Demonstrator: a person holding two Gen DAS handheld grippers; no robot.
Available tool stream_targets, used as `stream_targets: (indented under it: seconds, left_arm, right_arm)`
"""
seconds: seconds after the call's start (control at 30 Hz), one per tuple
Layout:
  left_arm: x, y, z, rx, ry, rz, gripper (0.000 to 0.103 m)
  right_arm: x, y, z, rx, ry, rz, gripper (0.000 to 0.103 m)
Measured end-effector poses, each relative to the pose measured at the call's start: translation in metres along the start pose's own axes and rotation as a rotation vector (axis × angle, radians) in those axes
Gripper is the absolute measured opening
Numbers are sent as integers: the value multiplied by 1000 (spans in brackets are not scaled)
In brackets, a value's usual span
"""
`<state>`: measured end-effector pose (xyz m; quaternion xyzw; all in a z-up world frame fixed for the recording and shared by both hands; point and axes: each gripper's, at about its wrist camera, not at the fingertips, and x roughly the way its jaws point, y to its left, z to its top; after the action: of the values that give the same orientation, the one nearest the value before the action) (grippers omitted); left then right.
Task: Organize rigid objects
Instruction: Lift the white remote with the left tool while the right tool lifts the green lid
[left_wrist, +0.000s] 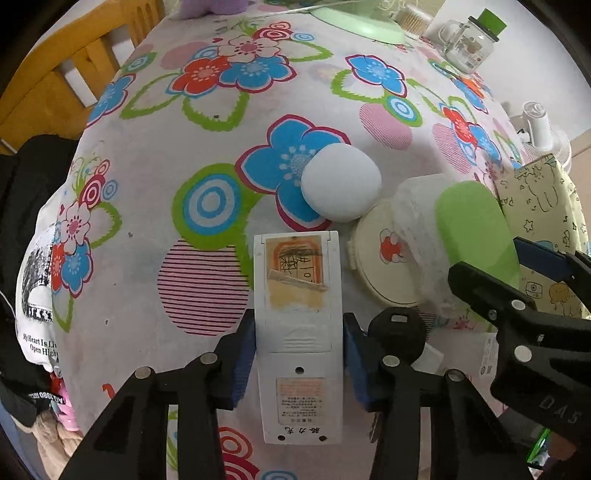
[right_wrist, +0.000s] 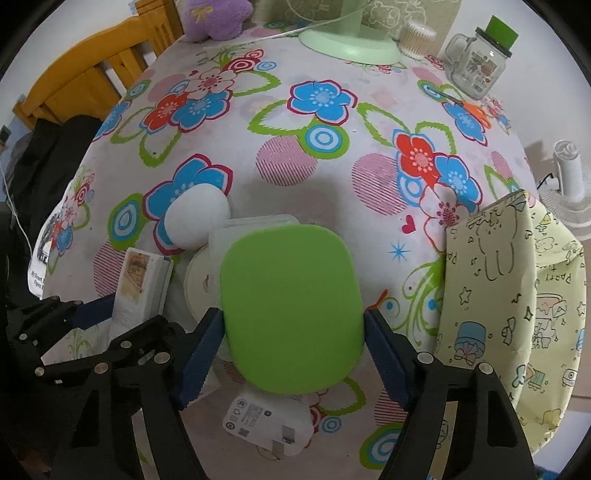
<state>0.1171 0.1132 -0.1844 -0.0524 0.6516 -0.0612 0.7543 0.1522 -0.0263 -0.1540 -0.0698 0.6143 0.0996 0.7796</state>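
Note:
My left gripper (left_wrist: 299, 360) is shut on a white remote control (left_wrist: 298, 314), held face down with its worn label up, just above the flowered tablecloth. My right gripper (right_wrist: 293, 343) is shut on a clear plastic box with a green lid (right_wrist: 291, 314); that box shows in the left wrist view (left_wrist: 476, 240) too, right of the remote. The left gripper shows in the right wrist view (right_wrist: 92, 317) at lower left, with the remote (right_wrist: 142, 284). A white rounded object (left_wrist: 341, 181) (right_wrist: 197, 216) and a cream round compact (left_wrist: 384, 266) lie between the two.
A black key fob (left_wrist: 397, 332) lies by the remote. A white charger plug (right_wrist: 266, 421) lies under the green-lidded box. A pale yellow printed bag (right_wrist: 517, 314) stands at right. A green fan base (right_wrist: 347, 44), cotton swab tub (right_wrist: 417, 40) and glass jar (right_wrist: 476, 62) stand at the far edge. A wooden chair (right_wrist: 85, 81) stands left.

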Motion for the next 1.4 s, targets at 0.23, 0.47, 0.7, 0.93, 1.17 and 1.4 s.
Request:
stream_targets:
  seconds: [0.23, 0.47, 0.7, 0.93, 1.17, 1.4]
  left_arm:
    - [-7, 5, -2, 6, 11, -4, 45]
    - [-18, 2, -6, 39, 6, 2, 45]
    - [-36, -7, -2, 105, -25, 7, 45]
    - [-52, -17, -1, 182, -49, 0, 45]
    - [-57, -21, -2, 236, -50, -24, 45]
    - [-68, -26, 0, 289, -74, -46, 45]
  right_arm:
    - [-5, -3, -1, 31, -8, 0, 79]
    - [-14, -4, -6, 70, -22, 13, 79]
    - [-26, -8, -12, 110, -41, 5, 79]
    - [-42, -10, -21, 161, -76, -8, 78]
    - [-50, -12, -29, 224, -93, -10, 78]
    - [-64, -9, -34, 256, -132, -37, 78]
